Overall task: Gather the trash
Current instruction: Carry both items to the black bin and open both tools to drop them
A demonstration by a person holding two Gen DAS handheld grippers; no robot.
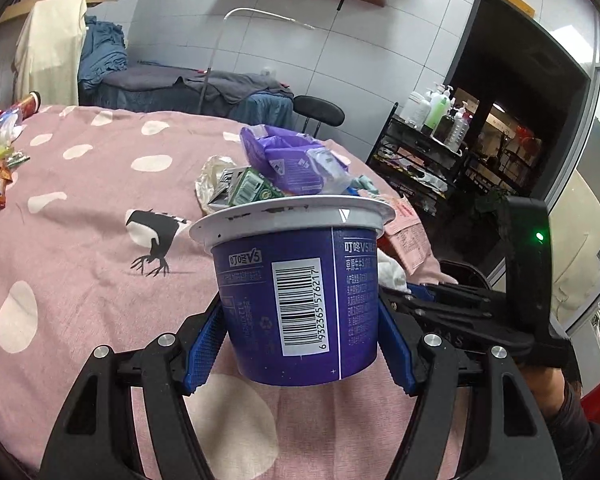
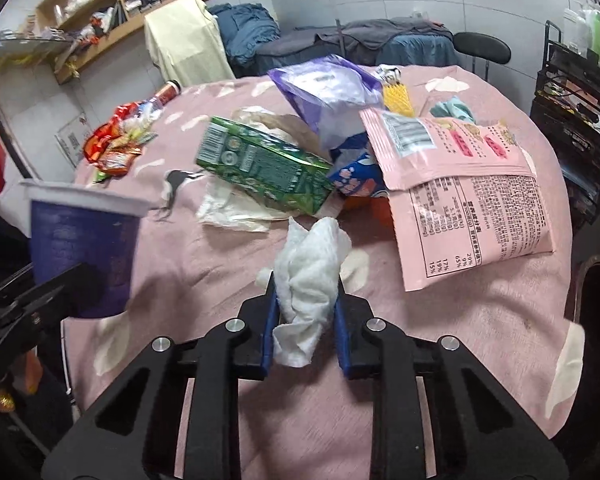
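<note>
— Tissue (image 2: pixel 310 276), crumpled and white, sits nearest in the right wrist view, pinched between the blue pads of the right gripper (image 2: pixel 305 304). The jaws stand narrow, pressing it from both sides.

— And the other tool?

— Left gripper (image 1: pixel 300 344) has its jaws fairly wide, clamped on the sides of a purple cup (image 1: pixel 300 300) with a white rim and a barcode facing the camera. The cup is upright, off the cloth as far as I can tell. From the right wrist view the same cup shows at the near left, blurred.

— What lies past the tissue?

— On the pink tablecloth (image 2: pixel 220 264) with pale spots, just beyond the tissue, a green carton (image 2: pixel 260 168) lies on its side atop crumpled pale paper. Right of it a pink snack bag (image 2: pixel 460 200) lies flat, label up, overlapping a blue wrapper (image 2: pixel 356 178). Behind those stands a crumpled purple bag (image 2: pixel 332 96), with a yellow ridged item just right of it.

— Anything further off?

— Far left on the cloth, a heap of red and orange wrappers (image 2: pixel 114 148), with a bottle lying beside it. Beyond the table: a cream cloth draped over something, blue bedding, a black stool, wooden shelves on the wall.
</note>
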